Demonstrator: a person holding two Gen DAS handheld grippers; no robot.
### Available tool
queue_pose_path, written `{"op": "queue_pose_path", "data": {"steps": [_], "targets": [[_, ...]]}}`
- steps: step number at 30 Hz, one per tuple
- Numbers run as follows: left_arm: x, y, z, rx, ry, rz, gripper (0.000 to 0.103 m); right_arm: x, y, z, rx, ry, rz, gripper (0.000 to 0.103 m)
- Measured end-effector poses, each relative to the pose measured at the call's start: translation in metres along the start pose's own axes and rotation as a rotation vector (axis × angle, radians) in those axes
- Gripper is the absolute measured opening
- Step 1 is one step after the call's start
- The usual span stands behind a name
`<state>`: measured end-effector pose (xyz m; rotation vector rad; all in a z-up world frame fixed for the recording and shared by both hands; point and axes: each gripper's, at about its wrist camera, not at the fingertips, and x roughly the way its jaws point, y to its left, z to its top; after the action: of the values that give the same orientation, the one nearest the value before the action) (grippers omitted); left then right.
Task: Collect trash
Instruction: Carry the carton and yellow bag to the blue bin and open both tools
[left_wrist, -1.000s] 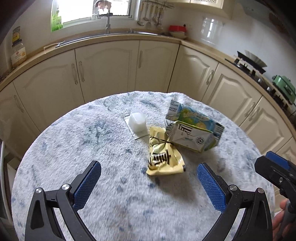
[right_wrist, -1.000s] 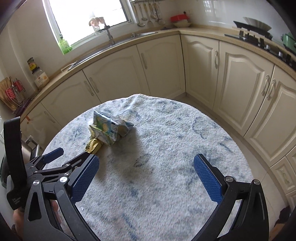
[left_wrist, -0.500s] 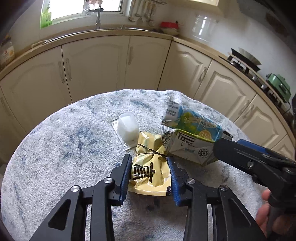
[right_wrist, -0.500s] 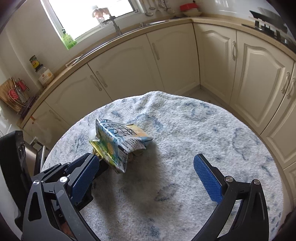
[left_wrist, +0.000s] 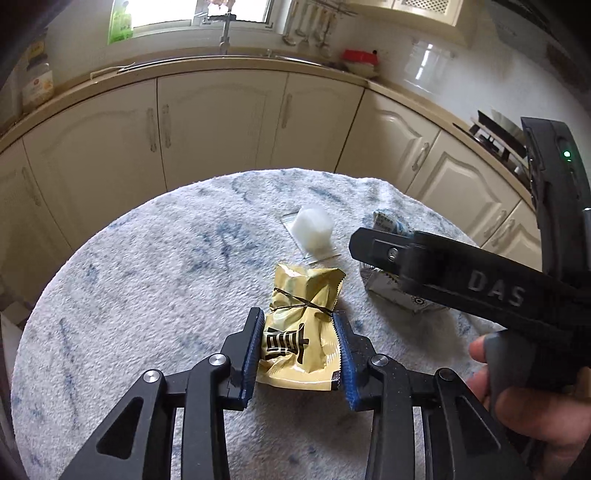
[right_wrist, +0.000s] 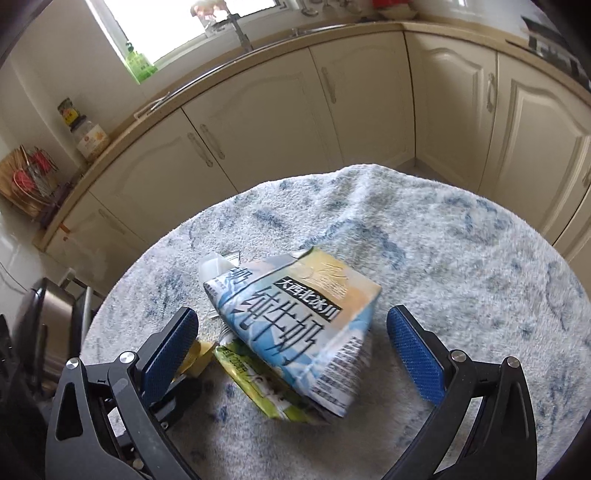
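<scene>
Left gripper (left_wrist: 300, 354) clamped on light, crinkly gold snack wrapper (left_wrist: 301, 334) at mid-body; right gripper (right_wrist: 295, 354) wide open, empty, straddling crushed, soft milk carton (right_wrist: 295, 332).

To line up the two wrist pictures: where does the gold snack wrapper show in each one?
Left wrist view: the gold snack wrapper lies low in the middle, pinched between the left gripper fingers.
Right wrist view: only a yellow corner shows at lower left, behind the left finger, beside the crushed milk carton.
Shared landmark: the green bottle on the windowsill.
</scene>
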<state>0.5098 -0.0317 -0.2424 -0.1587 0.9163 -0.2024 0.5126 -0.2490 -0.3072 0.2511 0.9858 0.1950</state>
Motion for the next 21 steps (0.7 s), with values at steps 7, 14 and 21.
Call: {"op": "queue_pose_path", "data": {"steps": [7,14,21], "targets": [[-0.01,0.003,-0.015,-0.015,0.004,-0.012,0.033,-0.003,0.001,-0.007,-0.034,-0.037,-0.031,0.08],[-0.034,0.006,-0.027,-0.022,-0.005,-0.018,0.033,-0.033,-0.007,-0.03,-0.016,-0.053,-0.026,0.079],[-0.076,-0.011,-0.046,0.012,-0.04,-0.042,0.033,-0.095,-0.019,-0.06,-0.01,-0.101,-0.046,0.079]]}}
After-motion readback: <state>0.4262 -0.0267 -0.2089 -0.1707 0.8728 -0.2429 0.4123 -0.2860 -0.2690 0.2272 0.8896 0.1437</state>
